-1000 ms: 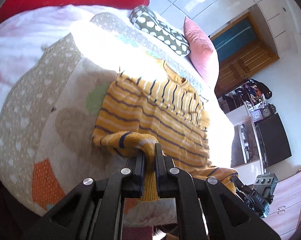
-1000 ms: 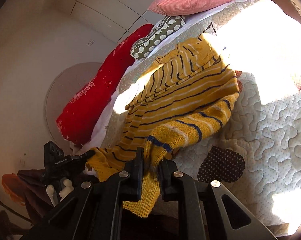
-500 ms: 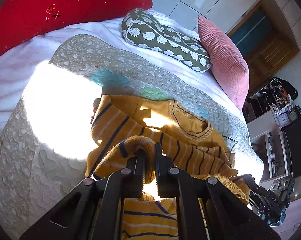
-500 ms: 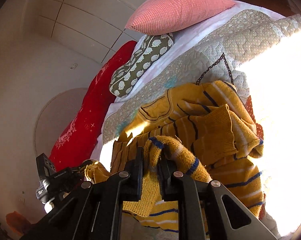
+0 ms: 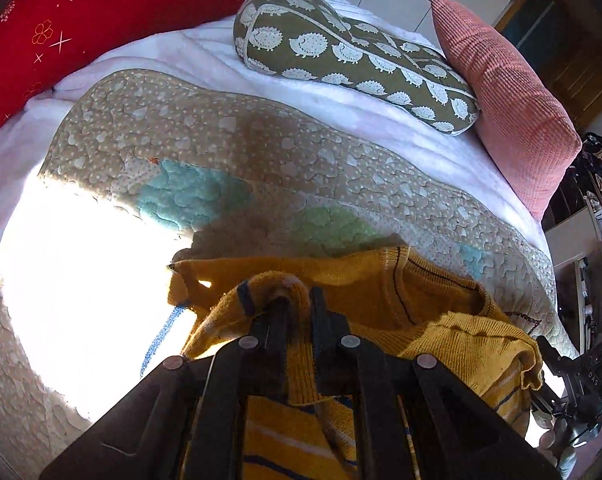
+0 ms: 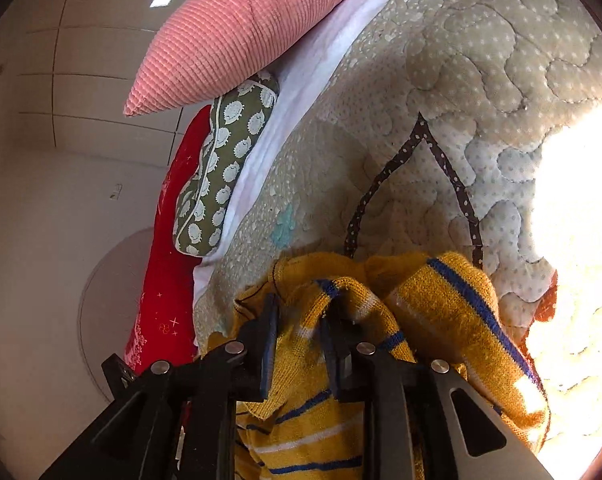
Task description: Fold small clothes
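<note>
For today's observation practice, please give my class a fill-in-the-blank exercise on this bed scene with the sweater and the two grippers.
1. The left gripper is shut on the ____ striped sweater.
2. The green cushion is printed with white ____.
3. Beside the green cushion lies a ribbed ____ pillow.
4. The right gripper has the sweater's fabric between its fingers, which stand slightly ____.

Missing words: yellow; hedgehogs; pink; apart
</note>
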{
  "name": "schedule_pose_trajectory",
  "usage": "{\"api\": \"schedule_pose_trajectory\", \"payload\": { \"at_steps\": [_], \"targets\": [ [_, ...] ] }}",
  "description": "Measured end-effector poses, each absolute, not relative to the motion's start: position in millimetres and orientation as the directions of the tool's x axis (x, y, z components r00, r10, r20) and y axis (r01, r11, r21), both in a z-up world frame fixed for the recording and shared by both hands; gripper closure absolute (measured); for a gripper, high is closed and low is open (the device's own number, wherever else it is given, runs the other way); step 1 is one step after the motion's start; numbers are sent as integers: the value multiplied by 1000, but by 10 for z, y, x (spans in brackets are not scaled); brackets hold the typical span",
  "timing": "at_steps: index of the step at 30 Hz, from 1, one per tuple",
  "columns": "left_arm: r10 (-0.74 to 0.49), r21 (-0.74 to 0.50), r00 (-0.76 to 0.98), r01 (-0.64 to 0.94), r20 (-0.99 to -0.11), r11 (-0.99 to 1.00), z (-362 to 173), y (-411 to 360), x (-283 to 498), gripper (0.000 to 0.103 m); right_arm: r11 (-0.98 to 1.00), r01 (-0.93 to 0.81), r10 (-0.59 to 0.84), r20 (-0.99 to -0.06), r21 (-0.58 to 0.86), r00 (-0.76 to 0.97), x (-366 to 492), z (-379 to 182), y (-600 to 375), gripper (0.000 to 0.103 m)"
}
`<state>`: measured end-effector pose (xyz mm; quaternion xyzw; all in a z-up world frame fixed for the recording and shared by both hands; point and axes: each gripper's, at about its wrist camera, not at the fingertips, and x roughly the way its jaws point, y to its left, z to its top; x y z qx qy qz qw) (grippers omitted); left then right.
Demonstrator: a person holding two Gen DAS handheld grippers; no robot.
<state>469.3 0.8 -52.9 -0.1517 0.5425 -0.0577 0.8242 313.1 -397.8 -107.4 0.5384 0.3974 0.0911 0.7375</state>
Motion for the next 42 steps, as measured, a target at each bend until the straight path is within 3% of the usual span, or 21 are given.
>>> {"api": "schedule_pose_trajectory", "payload": {
  "at_steps": [1, 3, 4, 11, 14, 17, 19, 22, 23, 24, 27, 29, 35, 38, 42],
  "targets": [
    [-283, -339, 407, -71, -869, 938, -505, 61, 4695, 94, 397, 281, 555, -473, 874, 684, 3111, -1034, -4014, 72],
    [-332, -393, 412, -70, -849, 917, -424, 170, 4689, 90, 426, 261, 494, -464, 866, 735, 3019, -867, -4113, 45],
    [-345, -408, 417, -70, -841, 910, -371, 218, 4669, 89, 437, 261, 466, -465, 861, 753, 2978, -795, -4157, 41],
    [-362, -438, 473, -56, -803, 897, -40, 405, 4389, 77, 619, 146, 498, -529, 772, 687, 2845, -383, -3752, 41],
    [-276, -374, 522, -90, -807, 923, 77, 442, 4443, 67, 667, 95, 537, -566, 739, 626, 2926, -443, -3391, 41],
    [-281, -392, 530, -109, -800, 913, 155, 529, 4539, 67, 726, 61, 551, -633, 685, 544, 3136, -630, -3088, 41],
    [-277, -386, 537, -100, -797, 917, 174, 553, 4517, 66, 814, 90, 453, -724, 574, 519, 3234, -755, -3031, 41],
    [-247, -336, 524, -80, -815, 938, 63, 523, 4397, 60, 880, 255, 218, -819, 400, 531, 3233, -897, -3273, 54],
    [-240, -319, 514, -70, -823, 945, -4, 504, 4345, 60, 856, 304, 208, -818, 418, 537, 3186, -952, -3419, 72],
    [-244, -313, 502, -57, -830, 948, -93, 492, 4283, 60, 818, 340, 229, -805, 464, 548, 3146, -1009, -3556, 83],
    [-225, -278, 448, -55, -865, 959, -413, 481, 4122, 60, 727, 416, 251, -776, 545, 578, 2984, -1132, -3882, 99],
    [-231, -287, 429, -71, -873, 955, -592, 533, 4012, 60, 709, 413, 269, -761, 571, 591, 2925, -1163, -3963, 100],
    [-263, -329, 408, -98, -874, 939, -879, 727, 3843, 60, 802, 407, 145, -803, 438, 578, 2826, -861, -3928, 100],
    [-263, -345, 419, -132, -869, 929, -751, 865, 3732, 60, 816, 480, -9, -824, 322, 567, 2612, -660, -4113, 83],
    [-269, -357, 469, -110, -841, 927, -479, 964, 3452, 59, 822, 441, 16, -788, 360, 615, 2159, -450, -4370, 76]
  ]
}}
